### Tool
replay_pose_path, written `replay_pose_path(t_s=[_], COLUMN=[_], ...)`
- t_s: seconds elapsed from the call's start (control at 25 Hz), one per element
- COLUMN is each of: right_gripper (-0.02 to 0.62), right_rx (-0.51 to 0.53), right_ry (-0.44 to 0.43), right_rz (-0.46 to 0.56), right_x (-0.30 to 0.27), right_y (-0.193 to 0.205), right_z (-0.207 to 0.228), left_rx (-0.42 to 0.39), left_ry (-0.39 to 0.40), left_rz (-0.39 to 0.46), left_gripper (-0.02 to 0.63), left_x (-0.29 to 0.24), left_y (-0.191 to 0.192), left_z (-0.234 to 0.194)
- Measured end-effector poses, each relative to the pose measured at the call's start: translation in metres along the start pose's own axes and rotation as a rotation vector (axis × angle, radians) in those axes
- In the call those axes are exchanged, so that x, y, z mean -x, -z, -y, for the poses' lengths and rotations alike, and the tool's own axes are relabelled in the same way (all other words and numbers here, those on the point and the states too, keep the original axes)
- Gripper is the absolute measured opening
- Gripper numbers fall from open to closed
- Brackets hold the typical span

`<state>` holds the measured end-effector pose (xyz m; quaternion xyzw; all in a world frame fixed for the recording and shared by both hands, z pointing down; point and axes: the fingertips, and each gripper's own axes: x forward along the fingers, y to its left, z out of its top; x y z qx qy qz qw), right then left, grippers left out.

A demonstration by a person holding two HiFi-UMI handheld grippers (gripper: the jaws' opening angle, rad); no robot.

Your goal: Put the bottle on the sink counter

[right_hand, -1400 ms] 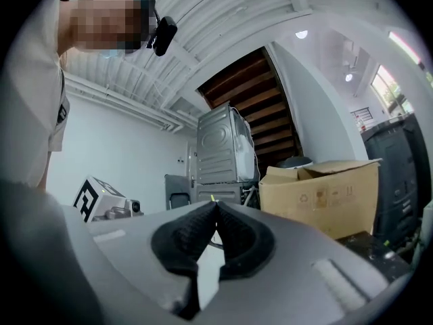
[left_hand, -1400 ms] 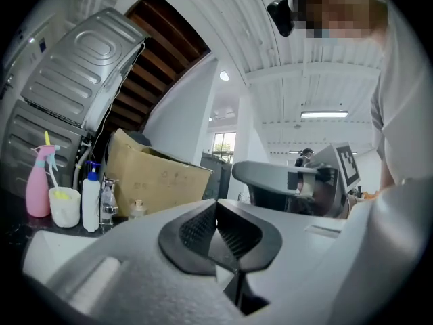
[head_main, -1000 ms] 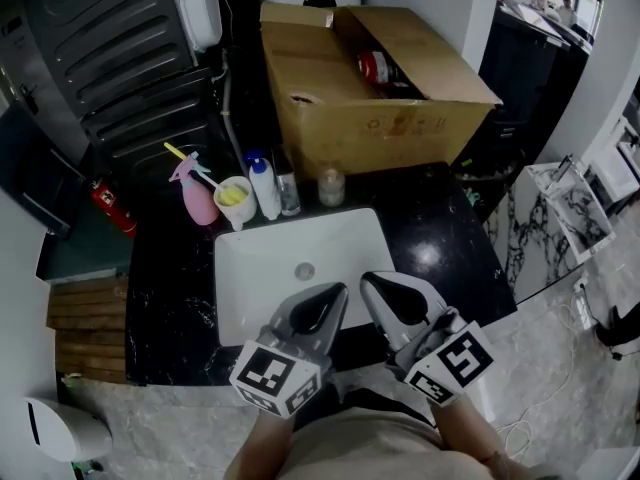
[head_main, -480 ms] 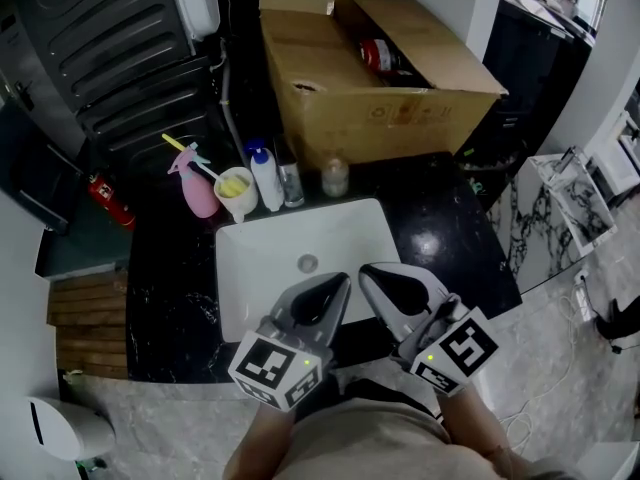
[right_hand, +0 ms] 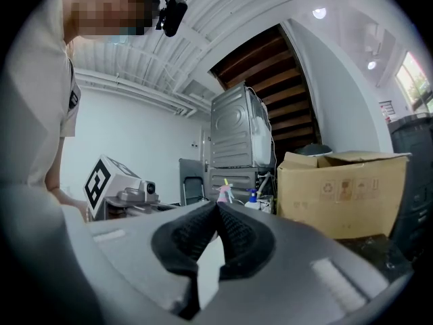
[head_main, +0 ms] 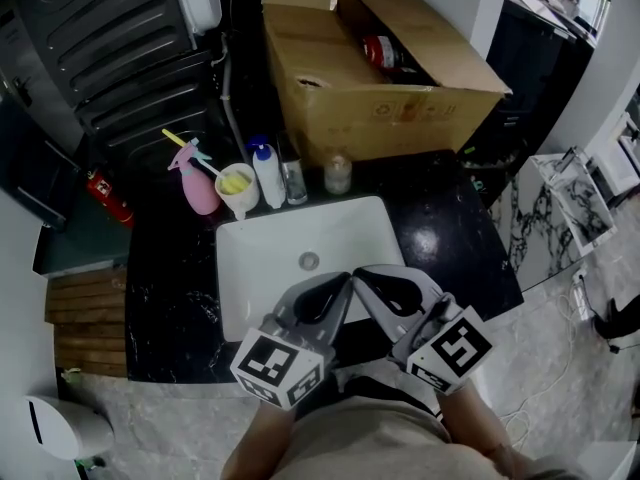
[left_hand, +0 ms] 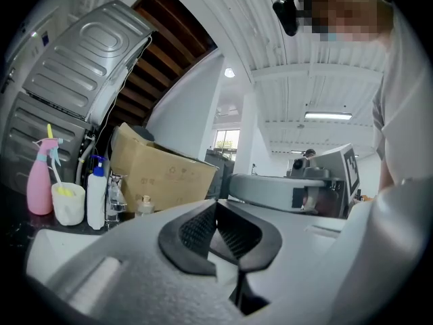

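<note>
Both closed and empty, left tongs [head_main: 338, 288] and right tongs [head_main: 368, 280] sit over white rectangular sink [head_main: 260, 258] front edge. Behind it, white plastic bottle with blue pump cap [head_main: 266, 178] stands on black stone table [head_main: 170, 298].

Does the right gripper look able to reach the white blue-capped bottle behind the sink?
Probably yes: only the white sink basin lies between the shut right gripper and the white blue-capped bottle; jaws must open first.
</note>
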<state>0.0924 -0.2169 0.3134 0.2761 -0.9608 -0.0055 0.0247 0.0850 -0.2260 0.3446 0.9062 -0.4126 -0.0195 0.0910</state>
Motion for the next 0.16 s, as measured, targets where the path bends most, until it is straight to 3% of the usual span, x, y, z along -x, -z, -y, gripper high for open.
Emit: replay_pose_path(t_s=[0.16], right_gripper=[0.003], right_rx=[0.011], right_ry=[0.007], right_rz=[-0.006], right_x=[0.0000], right_y=[-0.0013], right_z=[0.0018], left_rx=[0.003], left_ry=[0.006], left_rz=[-0.004], left_gripper=[0.008], left_x=[0.0005], left_y=[-0.0007], left_z=[0.0002])
